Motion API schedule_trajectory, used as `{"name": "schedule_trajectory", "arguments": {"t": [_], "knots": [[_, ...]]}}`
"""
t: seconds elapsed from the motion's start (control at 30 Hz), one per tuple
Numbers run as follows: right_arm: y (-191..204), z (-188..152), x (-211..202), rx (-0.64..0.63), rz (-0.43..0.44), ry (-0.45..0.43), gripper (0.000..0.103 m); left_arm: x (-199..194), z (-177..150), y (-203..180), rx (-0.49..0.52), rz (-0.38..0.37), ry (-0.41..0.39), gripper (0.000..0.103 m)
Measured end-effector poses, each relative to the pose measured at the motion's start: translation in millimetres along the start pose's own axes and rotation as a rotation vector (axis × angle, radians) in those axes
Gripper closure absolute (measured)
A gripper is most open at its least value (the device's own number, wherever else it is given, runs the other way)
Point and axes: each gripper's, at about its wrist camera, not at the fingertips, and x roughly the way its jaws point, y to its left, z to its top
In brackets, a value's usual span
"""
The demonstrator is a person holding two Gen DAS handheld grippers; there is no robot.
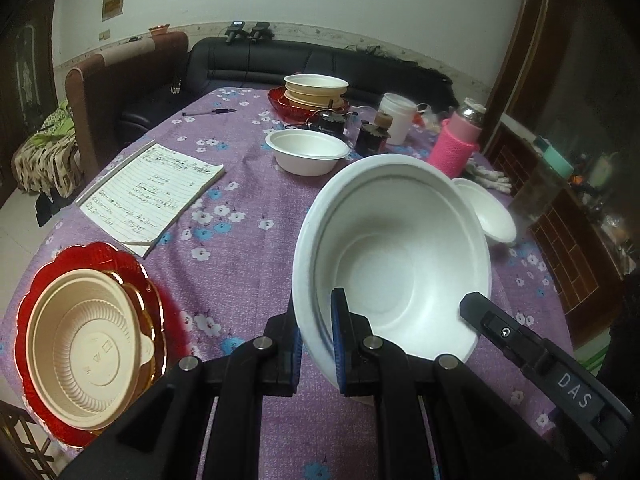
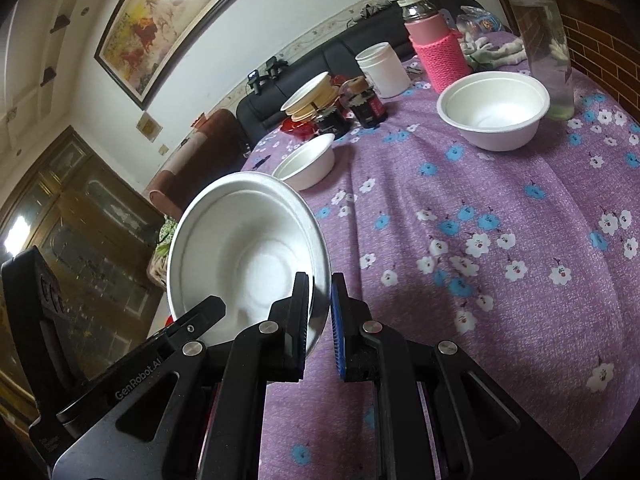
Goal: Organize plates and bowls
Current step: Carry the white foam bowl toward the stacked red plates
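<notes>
One white paper bowl (image 1: 394, 256) (image 2: 248, 248) hangs tilted above the purple flowered tablecloth (image 1: 240, 256), gripped from both sides. My left gripper (image 1: 316, 320) is shut on its left rim. My right gripper (image 2: 320, 292) is shut on the opposite rim. Two more white bowls stand on the cloth: one mid-table (image 1: 307, 152) (image 2: 308, 162), and one at the right (image 1: 490, 212) (image 2: 494, 108) that the held bowl partly hides in the left wrist view. A beige bowl (image 1: 84, 344) rests on a red plate (image 1: 36, 300) near the left. Farther back a bowl stack (image 1: 316, 92) sits on another red plate.
A lined notepad (image 1: 152, 192) and a pen (image 1: 210, 112) lie on the left half. Behind the bowls stand a white jar (image 1: 398, 116), dark jars (image 1: 370, 136), a pink-sleeved bottle (image 1: 456, 140) and a clear water bottle (image 2: 536, 36). A black sofa (image 1: 280, 60) lies beyond the table.
</notes>
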Motion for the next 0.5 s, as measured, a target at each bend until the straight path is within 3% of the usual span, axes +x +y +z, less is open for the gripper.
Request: {"name": "schedule_trajectory", "arguments": {"t": [0.5], "knots": [[56,-20,17,-0.099,0.068,0.056,0.093,-37,-13,52,-0.062,0.075,-0.063,0.091]]}}
